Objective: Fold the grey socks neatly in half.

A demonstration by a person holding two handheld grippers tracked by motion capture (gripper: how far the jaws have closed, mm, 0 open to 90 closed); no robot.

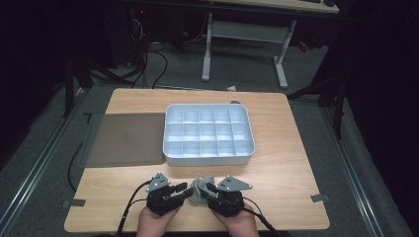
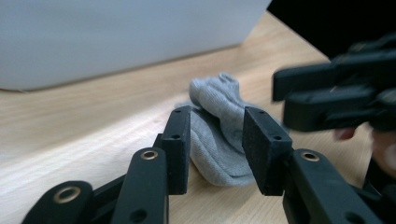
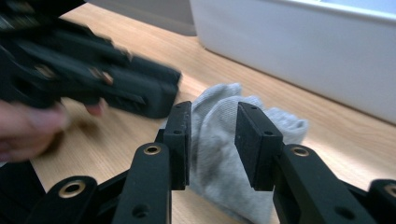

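A small grey sock (image 1: 199, 189) lies crumpled on the wooden table near its front edge. My two grippers face each other across it. The left gripper (image 1: 185, 189) comes in from the left and the right gripper (image 1: 209, 189) from the right, each held in a hand. In the left gripper view the sock (image 2: 212, 100) lies between and beyond the parted jaws of the left gripper (image 2: 215, 135), with the right gripper (image 2: 280, 95) opposite. In the right gripper view the right gripper (image 3: 212, 135) straddles the sock (image 3: 215, 116) with gaps at both pads.
A white tray (image 1: 207, 160) divided into several empty compartments stands just behind the sock, mid-table; its wall (image 2: 116, 37) rises close ahead. A dark grey mat (image 1: 126, 138) lies to the tray's left. A desk frame and cables stand on the floor beyond the table.
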